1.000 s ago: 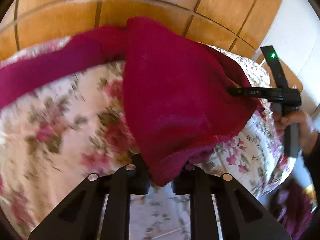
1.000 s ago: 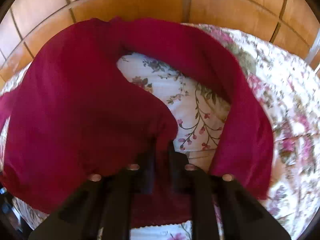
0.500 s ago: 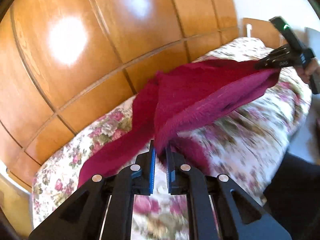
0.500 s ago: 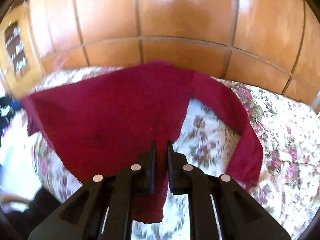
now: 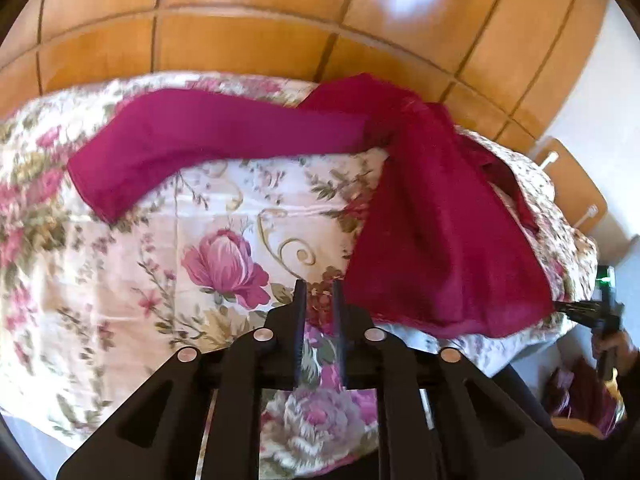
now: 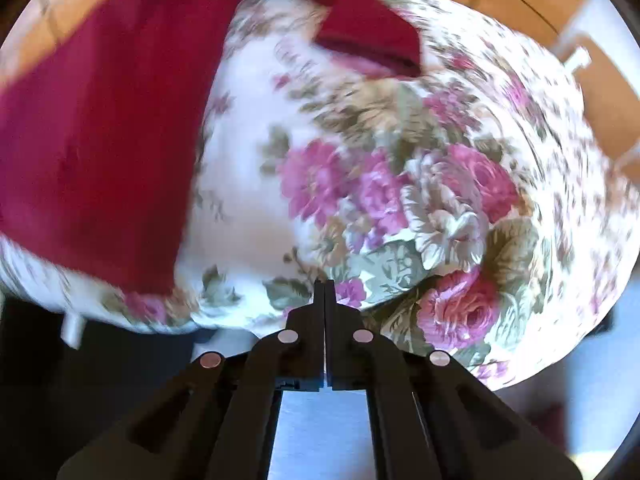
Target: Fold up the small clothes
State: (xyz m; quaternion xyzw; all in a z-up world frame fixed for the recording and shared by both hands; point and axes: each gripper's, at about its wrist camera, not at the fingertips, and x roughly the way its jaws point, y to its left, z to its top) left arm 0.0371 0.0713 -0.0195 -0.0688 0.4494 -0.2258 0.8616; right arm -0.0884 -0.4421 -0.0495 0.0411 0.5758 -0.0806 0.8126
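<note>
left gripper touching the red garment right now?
Apart. In the left wrist view the left gripper, jaws opening, has only the floral bedspread between its fingers; the red garment lies just to the right.

"Are you seeing any lettering, labels or numbers anywhere?"

"No, you aren't getting anything readable. The bedspread (image 5: 224,216) is showing only printed roses, the wooden panelling (image 5: 248,44) is carrying no marks, and a small green light (image 5: 605,279) at the right edge is glowing with no legible text beside it."
</note>
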